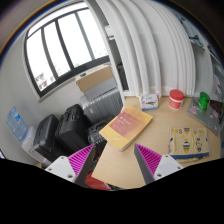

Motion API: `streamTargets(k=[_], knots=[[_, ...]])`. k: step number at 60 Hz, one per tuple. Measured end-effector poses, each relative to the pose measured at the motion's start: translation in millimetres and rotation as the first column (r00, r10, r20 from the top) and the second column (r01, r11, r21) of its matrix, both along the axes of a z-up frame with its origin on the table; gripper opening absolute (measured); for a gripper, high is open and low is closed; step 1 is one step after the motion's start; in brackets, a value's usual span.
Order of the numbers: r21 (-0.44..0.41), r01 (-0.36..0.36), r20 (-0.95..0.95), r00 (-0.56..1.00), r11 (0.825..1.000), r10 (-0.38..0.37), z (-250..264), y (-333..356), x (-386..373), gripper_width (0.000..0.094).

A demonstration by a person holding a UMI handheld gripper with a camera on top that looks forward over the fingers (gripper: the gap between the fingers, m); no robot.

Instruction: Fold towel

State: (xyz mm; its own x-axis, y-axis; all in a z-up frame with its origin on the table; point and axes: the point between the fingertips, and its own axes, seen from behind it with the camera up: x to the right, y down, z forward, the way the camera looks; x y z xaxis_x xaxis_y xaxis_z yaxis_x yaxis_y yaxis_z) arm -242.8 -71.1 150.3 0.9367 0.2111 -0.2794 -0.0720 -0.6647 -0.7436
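Note:
My gripper is open and empty, its two magenta pads spread wide over the near edge of a light wooden table. A folded yellow towel with a pink and red printed patch lies on the table just beyond the fingers, near the table's left edge. Nothing sits between the fingers but bare tabletop. A red item shows low between the fingers, below the table edge.
A red-lidded jar, a green container and a small box stand at the table's far side. A printed sheet lies on the right. Black bags and a water bottle sit on the floor left. White curtains and a window are behind.

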Motion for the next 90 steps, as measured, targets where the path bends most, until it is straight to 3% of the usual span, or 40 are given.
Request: streamTargets(k=[15, 25, 31, 36, 38, 42, 45, 50, 60, 74, 81, 90], knots=[[0.006, 0.109, 0.161, 0.981, 0.994, -0.109, -47, 51, 72, 0.0821], [0.002, 0.239, 0.313, 0.922, 0.971, -0.228, -107, 88, 165, 0.0812], [0.021, 0.242, 0.361, 0.903, 0.97, -0.233, -132, 105, 197, 0.0773], [-0.06, 0.249, 0.375, 0.903, 0.966, -0.21, -169, 98, 208, 0.0611], [-0.034, 0.251, 0.314, 0.922, 0.967, -0.228, -165, 103, 207, 0.046], [-0.016, 0.237, 0.322, 0.921, 0.971, -0.219, -165, 101, 212, 0.0282], [0.008, 0.227, 0.368, 0.905, 0.974, -0.214, -165, 101, 225, 0.0042], [0.044, 0.19, 0.393, 0.899, 0.981, -0.192, -165, 101, 225, 0.0029], [0.03, 0.124, 0.347, 0.929, 0.992, -0.127, -152, 99, 226, 0.0011], [0.138, 0.198, 0.2, 0.954, 0.971, -0.223, -64, 101, 298, 0.0016], [0.099, 0.238, 0.202, 0.946, 0.966, -0.254, -77, 95, 355, 0.0028], [-0.04, 0.253, 0.24, 0.941, 0.967, -0.237, -145, 76, 398, 0.0031]])
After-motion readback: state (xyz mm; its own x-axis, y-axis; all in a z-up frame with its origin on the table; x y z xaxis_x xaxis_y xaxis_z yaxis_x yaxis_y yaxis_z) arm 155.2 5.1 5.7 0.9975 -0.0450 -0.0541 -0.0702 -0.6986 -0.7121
